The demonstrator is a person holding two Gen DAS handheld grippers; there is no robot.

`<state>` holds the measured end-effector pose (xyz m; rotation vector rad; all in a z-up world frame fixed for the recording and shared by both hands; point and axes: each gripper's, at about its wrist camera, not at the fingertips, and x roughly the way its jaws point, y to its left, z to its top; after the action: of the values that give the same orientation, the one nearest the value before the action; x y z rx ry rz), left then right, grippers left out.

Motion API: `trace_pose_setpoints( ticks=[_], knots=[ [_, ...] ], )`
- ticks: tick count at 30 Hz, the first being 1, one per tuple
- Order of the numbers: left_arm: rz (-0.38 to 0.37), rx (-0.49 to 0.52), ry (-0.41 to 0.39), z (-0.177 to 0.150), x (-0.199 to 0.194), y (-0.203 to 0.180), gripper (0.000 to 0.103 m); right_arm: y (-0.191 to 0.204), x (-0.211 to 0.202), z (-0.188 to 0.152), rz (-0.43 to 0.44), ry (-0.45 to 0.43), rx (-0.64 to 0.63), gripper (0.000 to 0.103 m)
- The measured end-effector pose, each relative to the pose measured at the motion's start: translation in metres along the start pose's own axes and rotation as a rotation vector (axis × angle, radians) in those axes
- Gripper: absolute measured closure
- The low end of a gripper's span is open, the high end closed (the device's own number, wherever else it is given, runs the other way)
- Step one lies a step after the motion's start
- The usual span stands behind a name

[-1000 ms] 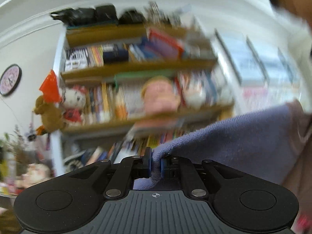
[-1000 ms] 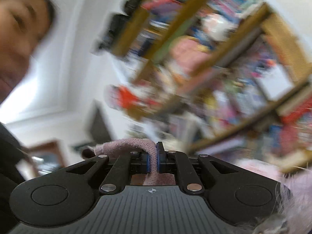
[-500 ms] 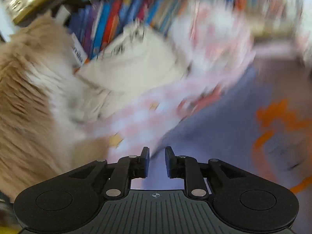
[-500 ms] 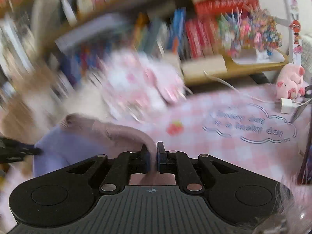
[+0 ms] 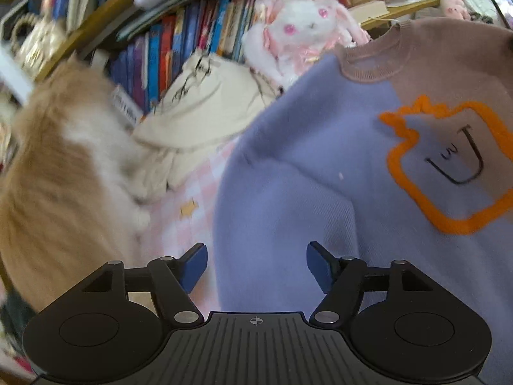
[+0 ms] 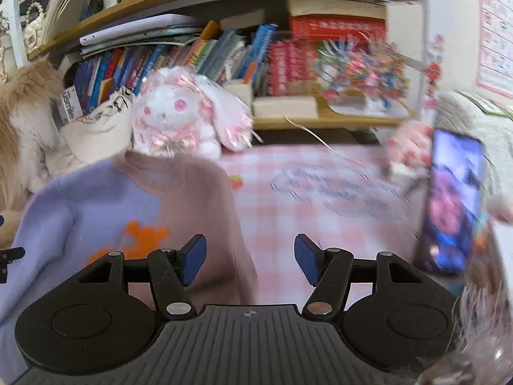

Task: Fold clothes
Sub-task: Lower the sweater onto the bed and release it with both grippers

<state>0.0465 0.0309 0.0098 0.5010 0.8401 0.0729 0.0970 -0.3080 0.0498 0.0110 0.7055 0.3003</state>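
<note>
A sweater (image 5: 320, 166), half lilac and half dusty pink with an orange outlined figure on its chest, lies front up on the pink checked cloth (image 5: 192, 186); its collar points toward the bookshelf. My left gripper (image 5: 256, 264) hovers over the lilac side, jaws opening, nothing pinched between the blue pads. In the right wrist view the same sweater (image 6: 105, 205) lies at the left. My right gripper (image 6: 250, 263) is over its pink edge and the checked cloth (image 6: 320, 192), jaws opening, nothing between them.
A white and pink plush rabbit (image 6: 179, 115) and a cream bag (image 5: 198, 109) sit behind the sweater. A fluffy tan and white cat (image 5: 57, 173) fills the left. A lit phone (image 6: 452, 202) stands at the right. Bookshelves (image 6: 224, 48) rise behind.
Both grippers swung down from facing the shelves to the table and let go of the sweater's edges; the jaws went from shut to apart. The sweater now lies flat.
</note>
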Motion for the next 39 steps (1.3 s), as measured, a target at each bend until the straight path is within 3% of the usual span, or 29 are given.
trace_pose_setpoints(
  ticks=[5, 8, 13, 15, 17, 19, 22, 24, 25, 29, 37, 39],
  knots=[
    [-0.016, -0.075, 0.048, -0.029, -0.006, 0.009, 0.033, 0.005, -0.033, -0.040, -0.014, 0.066, -0.016, 0.045],
    [-0.005, -0.107, 0.090, -0.041, -0.008, 0.006, 0.033, 0.014, -0.051, -0.053, -0.056, 0.043, -0.058, 0.046],
    [-0.021, -0.132, 0.047, -0.058, -0.025, -0.005, 0.033, 0.022, -0.062, -0.061, -0.041, 0.046, -0.071, 0.048],
    [-0.043, -0.129, 0.045, -0.060, -0.021, -0.009, 0.032, 0.024, -0.057, -0.063, -0.031, 0.080, -0.064, 0.065],
    [-0.059, -0.143, 0.044, -0.059, -0.018, -0.009, 0.032, 0.025, -0.048, -0.064, -0.055, 0.109, -0.071, 0.088],
    [-0.089, -0.188, 0.051, -0.057, -0.015, -0.005, 0.038, 0.025, -0.041, -0.065, -0.091, 0.120, -0.080, 0.093],
    [-0.160, -0.280, 0.059, -0.058, -0.011, 0.006, 0.076, 0.023, -0.030, -0.064, -0.149, 0.127, -0.087, 0.096],
    [-0.171, -0.296, 0.064, -0.062, -0.009, 0.012, 0.093, 0.023, -0.024, -0.063, -0.174, 0.136, -0.082, 0.097],
    [-0.168, -0.288, 0.066, -0.065, -0.010, 0.015, 0.095, 0.025, -0.023, -0.063, -0.171, 0.138, -0.088, 0.097],
    [-0.203, -0.338, 0.074, -0.092, -0.021, 0.034, 0.095, 0.049, -0.027, -0.065, -0.091, 0.141, -0.144, 0.097],
    [-0.090, -0.276, 0.148, -0.146, -0.054, 0.060, 0.094, 0.116, -0.036, -0.078, 0.125, 0.213, -0.255, 0.097],
    [-0.077, -0.278, 0.160, -0.154, -0.056, 0.068, 0.094, 0.126, -0.039, -0.077, 0.142, 0.210, -0.298, 0.097]
  ],
)
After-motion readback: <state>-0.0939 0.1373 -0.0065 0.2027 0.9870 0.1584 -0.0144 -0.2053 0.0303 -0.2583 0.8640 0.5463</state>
